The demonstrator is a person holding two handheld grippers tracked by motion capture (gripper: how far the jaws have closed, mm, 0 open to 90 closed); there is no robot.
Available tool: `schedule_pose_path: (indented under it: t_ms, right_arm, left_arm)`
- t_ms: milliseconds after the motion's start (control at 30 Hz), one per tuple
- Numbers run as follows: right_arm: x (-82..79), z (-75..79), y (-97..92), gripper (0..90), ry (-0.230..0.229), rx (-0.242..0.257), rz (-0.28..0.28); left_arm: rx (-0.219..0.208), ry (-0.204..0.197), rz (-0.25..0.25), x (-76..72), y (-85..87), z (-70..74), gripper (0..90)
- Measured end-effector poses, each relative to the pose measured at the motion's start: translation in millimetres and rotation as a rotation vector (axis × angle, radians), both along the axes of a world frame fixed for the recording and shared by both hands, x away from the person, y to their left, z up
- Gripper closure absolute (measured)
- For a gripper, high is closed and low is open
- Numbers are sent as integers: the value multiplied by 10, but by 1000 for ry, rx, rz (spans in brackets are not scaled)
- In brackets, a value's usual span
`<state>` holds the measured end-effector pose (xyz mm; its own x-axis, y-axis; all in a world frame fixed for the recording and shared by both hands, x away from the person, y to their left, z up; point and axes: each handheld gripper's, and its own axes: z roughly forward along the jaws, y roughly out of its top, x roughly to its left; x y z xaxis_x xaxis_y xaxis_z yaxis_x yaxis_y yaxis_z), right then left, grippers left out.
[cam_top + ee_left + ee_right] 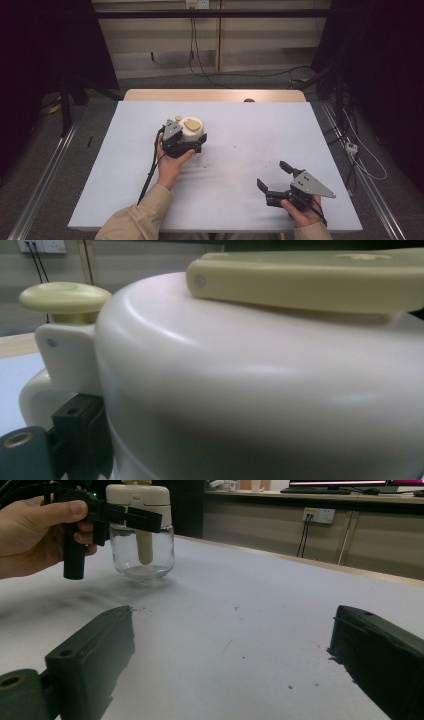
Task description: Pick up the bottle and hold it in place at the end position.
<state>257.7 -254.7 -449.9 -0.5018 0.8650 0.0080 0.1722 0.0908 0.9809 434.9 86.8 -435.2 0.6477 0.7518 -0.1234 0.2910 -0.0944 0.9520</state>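
A clear glass jar (142,555) with a white lid (192,131) stands on the white table mat (235,150), left of centre. On the lid sit a pale yellow handle (310,277) and a small yellow knob (65,295). My left gripper (192,136) is shut on the lid, its jaws pressing it from both sides; one black finger (75,435) lies against the lid's flank. The left gripper (125,512) and its hand also appear in the right gripper view. My right gripper (274,175) rests open near the front right, with bare mat between its jaws (235,630).
The mat carries faint dark smudges (220,160) near its middle. A wooden table edge (215,95) runs along the far side. Cables (360,150) lie on the floor to the right, and dark curtains hang at both sides.
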Motion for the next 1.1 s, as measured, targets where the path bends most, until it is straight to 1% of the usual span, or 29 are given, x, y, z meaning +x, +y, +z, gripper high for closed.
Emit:
schedule_pose_path:
  t_ms: [67,267,367,400,467,567,700,867,967,1000,1033,1100]
  right_arm:
    - [1,-1,2,38,0,0,-1]
    - [2,0,10,39,0,1,0]
    - [3,-2,12,39,1,2,2]
    - [3,-2,12,39,2,2,2]
    - [4,-2,10,39,0,0,1]
    - [3,-1,8,40,-1,-1,-1]
    - [4,0,17,41,-1,-1,3]
    - [4,-2,14,41,-1,3,3]
    - [6,-3,15,41,0,4,3]
    - [7,-3,16,41,-1,3,3]
    - [9,-4,16,41,-1,2,3]
    - [11,-5,15,42,-2,2,3]
  left_arm:
    - [-3,6,-4,13,-7,-12,64]
    - [-2,17,7,39,-13,-39,65]
    - [10,12,3,51,-18,-30,64]
    - [6,14,6,49,-24,-29,64]
    - [12,11,-2,57,-35,-25,65]
    - [9,18,-3,64,-59,-33,65]
    - [19,23,-4,88,-72,-30,65]
    - [16,21,-12,108,-97,1,65]
    - [3,21,-13,113,-120,7,65]
    - [4,22,-14,115,-125,4,65]
    - [15,17,-18,121,-128,1,65]
    - [19,28,-14,129,-140,-10,65]
